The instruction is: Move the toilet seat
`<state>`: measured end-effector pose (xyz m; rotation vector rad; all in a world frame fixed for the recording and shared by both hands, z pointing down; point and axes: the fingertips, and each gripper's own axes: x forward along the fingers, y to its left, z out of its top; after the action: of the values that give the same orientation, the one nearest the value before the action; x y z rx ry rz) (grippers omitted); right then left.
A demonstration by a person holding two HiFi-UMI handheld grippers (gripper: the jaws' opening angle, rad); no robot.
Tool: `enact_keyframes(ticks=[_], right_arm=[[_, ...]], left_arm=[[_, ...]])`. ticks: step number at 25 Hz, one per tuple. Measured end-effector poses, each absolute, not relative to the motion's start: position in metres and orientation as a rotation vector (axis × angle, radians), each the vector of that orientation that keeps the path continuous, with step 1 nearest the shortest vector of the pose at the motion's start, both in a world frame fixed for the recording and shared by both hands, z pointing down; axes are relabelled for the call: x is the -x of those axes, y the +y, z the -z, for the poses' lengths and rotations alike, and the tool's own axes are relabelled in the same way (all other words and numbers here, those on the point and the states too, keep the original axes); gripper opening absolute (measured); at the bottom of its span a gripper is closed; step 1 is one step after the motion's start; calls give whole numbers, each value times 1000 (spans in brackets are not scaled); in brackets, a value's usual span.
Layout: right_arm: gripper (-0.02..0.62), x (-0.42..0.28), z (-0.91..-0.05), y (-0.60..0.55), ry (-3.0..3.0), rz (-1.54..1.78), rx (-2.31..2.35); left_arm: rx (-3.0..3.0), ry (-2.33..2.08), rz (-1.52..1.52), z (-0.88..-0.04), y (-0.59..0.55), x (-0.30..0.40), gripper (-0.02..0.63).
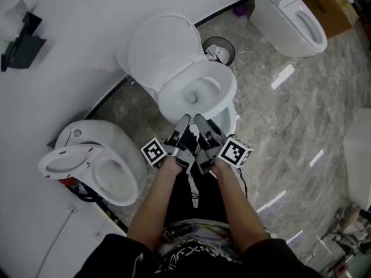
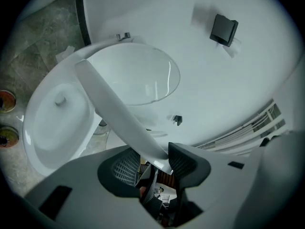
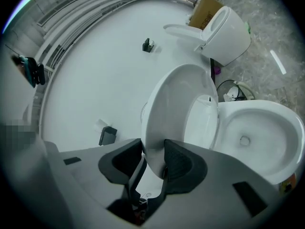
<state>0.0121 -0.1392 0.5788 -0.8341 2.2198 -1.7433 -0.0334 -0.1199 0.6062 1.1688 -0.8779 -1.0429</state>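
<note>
A white toilet stands against the wall, its lid [image 1: 156, 48] upright and its bowl [image 1: 204, 91] open. The seat ring [image 1: 169, 108] is raised off the bowl at its front edge. Both grippers hold that front edge side by side. My left gripper [image 1: 184, 121] is shut on the seat rim [image 2: 119, 113], which runs slantwise between its pads [image 2: 152, 159]. My right gripper [image 1: 200, 121] is shut on the seat ring [image 3: 164, 109], which stands on edge between its pads [image 3: 152, 159]. Water and the drain show in the bowl [image 3: 259, 137].
A second toilet [image 1: 93, 161] stands close on the left and a third [image 1: 293, 22] at the far right beside a cardboard box [image 1: 333, 4]. A small round bin [image 1: 220, 50] sits behind the bowl. A black fitting [image 1: 20, 39] hangs on the white wall. The floor is grey marble tile.
</note>
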Motion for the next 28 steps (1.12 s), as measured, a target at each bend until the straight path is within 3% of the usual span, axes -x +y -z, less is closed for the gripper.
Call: enact_keyframes(ticks=[12, 19, 28], right_arm=[[147, 42, -547, -177, 2296, 1755, 782], [153, 74, -533, -199, 2351, 1718, 720], [153, 104, -525, -222, 2361, 1663, 664]], left_arm=[[-1158, -940, 1065, -568, -155, 84, 216], [-1209, -969, 1155, -555, -169, 113, 182], [-1226, -948, 1208, -551, -189, 143, 186]])
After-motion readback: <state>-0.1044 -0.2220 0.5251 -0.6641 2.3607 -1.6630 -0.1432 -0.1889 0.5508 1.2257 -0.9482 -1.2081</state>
